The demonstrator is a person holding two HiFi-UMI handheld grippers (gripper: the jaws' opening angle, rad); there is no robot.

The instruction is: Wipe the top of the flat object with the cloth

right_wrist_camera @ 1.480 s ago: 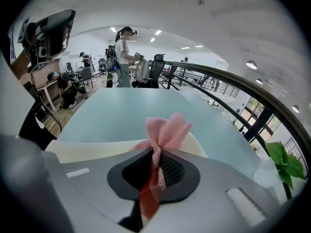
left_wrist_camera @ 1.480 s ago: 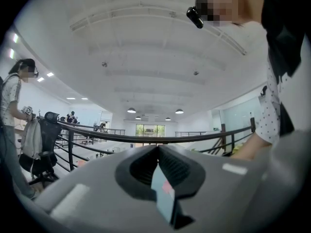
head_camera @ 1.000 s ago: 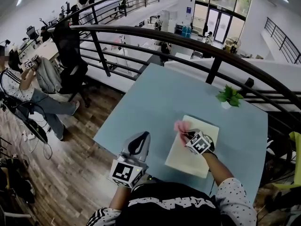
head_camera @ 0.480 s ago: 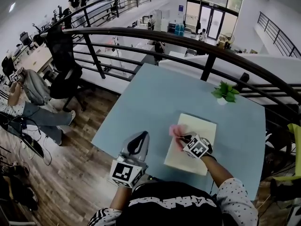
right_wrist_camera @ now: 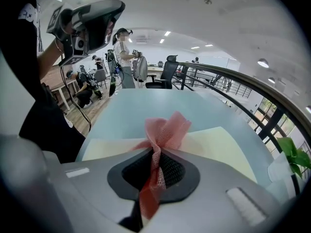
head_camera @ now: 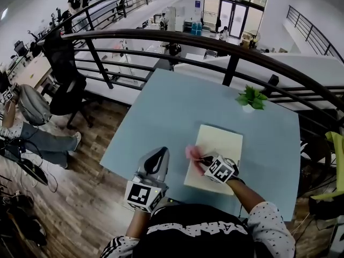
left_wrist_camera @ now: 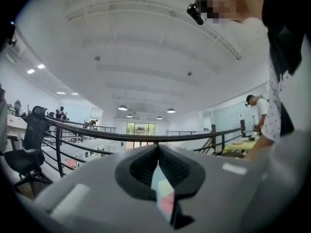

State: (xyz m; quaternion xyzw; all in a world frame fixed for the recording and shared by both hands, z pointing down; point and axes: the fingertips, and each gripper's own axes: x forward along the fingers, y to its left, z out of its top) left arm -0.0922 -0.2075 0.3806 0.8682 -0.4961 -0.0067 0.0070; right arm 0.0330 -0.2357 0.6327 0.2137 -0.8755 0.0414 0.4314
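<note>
A pale cream flat board point(head_camera: 217, 149) lies on the light blue table point(head_camera: 177, 112), near its front right. My right gripper point(head_camera: 201, 159) is shut on a pink mesh cloth point(head_camera: 192, 156), which rests over the board's left front edge. In the right gripper view the pink mesh cloth point(right_wrist_camera: 163, 132) bunches out past the closed jaws above the cream board point(right_wrist_camera: 228, 147). My left gripper point(head_camera: 155, 163) is held up at the table's front edge, left of the board, jaws closed with nothing in them. The left gripper view points up at ceiling and railing.
A small potted plant point(head_camera: 250, 98) stands on the table behind the board. A dark curved railing point(head_camera: 231, 50) runs past the far side. Beyond the table's left edge are wooden floor, an office chair point(head_camera: 62, 85) and a seated person point(head_camera: 29, 122).
The right gripper with the cloth has slid left and toward me across the board, from its middle to its left front edge. The left gripper has stayed put.
</note>
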